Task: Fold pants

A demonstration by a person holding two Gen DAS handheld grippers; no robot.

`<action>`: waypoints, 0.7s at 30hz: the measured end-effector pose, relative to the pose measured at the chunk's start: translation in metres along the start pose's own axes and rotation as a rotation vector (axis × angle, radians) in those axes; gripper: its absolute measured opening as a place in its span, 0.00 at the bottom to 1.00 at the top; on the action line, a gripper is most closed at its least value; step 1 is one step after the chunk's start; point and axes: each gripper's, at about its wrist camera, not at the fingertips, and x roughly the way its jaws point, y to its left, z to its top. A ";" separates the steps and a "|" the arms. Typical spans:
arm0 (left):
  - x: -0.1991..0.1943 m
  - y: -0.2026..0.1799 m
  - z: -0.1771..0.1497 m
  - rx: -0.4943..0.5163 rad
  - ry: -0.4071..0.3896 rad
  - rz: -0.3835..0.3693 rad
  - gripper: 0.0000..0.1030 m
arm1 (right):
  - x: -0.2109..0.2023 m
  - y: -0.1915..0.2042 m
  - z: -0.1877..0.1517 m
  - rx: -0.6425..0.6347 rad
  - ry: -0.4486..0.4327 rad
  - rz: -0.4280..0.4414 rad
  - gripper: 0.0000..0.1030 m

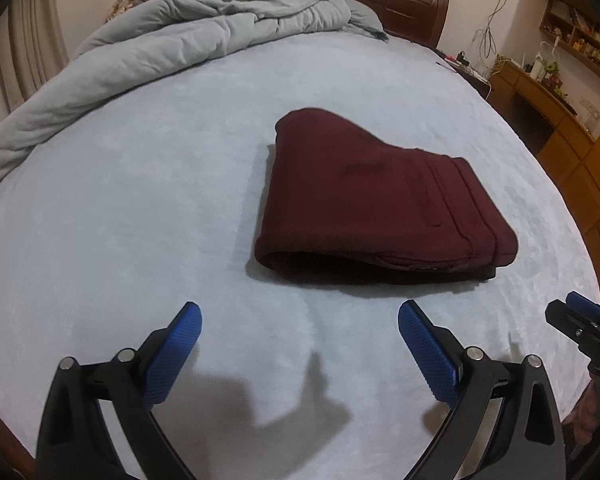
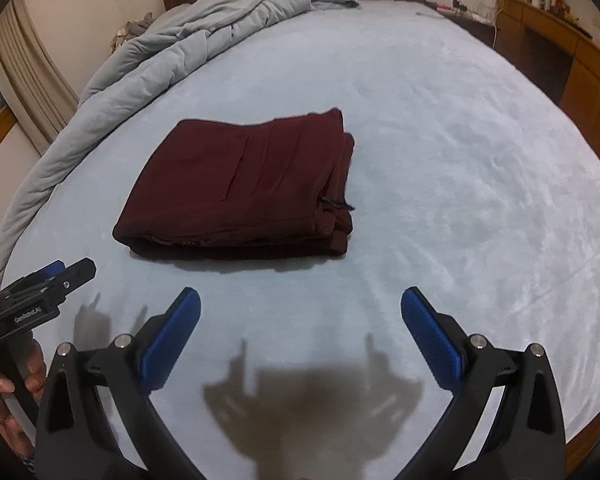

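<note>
The dark maroon fabric pants [image 1: 364, 196] lie folded in a compact stack on the pale blue bedsheet [image 1: 140, 220]. Left gripper [image 1: 300, 320] and right gripper [image 2: 300, 308] hover spread wide, holding nothing; judging 0 folds remain, only squaring the edges gently.

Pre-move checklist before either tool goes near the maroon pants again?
1. Left tool empty, jaws wide apart: ok.
2. Right tool empty, jaws wide apart: ok.
3. Both tools clear of the pants, nothing touching the cloth: ok.
4. Pants folded into a compact stack lying flat on the bed sheet: ok.
5. Edges aligned: not ok, lower layers stick out at the right side and a drawstring pokes out there.
6. Duvet apart from the pants: ok.
</note>
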 end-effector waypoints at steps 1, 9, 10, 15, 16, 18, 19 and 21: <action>-0.003 -0.001 0.000 0.003 -0.007 0.002 0.96 | -0.002 0.001 0.000 -0.005 -0.005 -0.002 0.97; -0.019 -0.003 0.001 0.015 -0.044 0.010 0.96 | -0.011 0.011 0.002 -0.025 -0.034 -0.004 0.97; -0.019 -0.004 0.001 0.014 -0.045 0.011 0.96 | -0.011 0.012 0.002 -0.025 -0.034 -0.004 0.97; -0.020 -0.002 0.001 0.011 -0.040 0.007 0.96 | -0.011 0.012 0.001 -0.026 -0.035 -0.001 0.97; -0.020 -0.002 0.001 0.011 -0.040 0.008 0.96 | -0.011 0.013 0.001 -0.028 -0.036 -0.001 0.97; -0.020 -0.001 0.002 0.007 -0.037 0.008 0.96 | -0.010 0.012 0.001 -0.029 -0.036 -0.001 0.97; -0.020 0.000 0.002 0.005 -0.036 0.006 0.96 | -0.010 0.013 0.001 -0.031 -0.037 -0.003 0.97; -0.019 0.000 0.002 0.003 -0.034 0.005 0.96 | -0.009 0.013 0.001 -0.034 -0.036 -0.008 0.97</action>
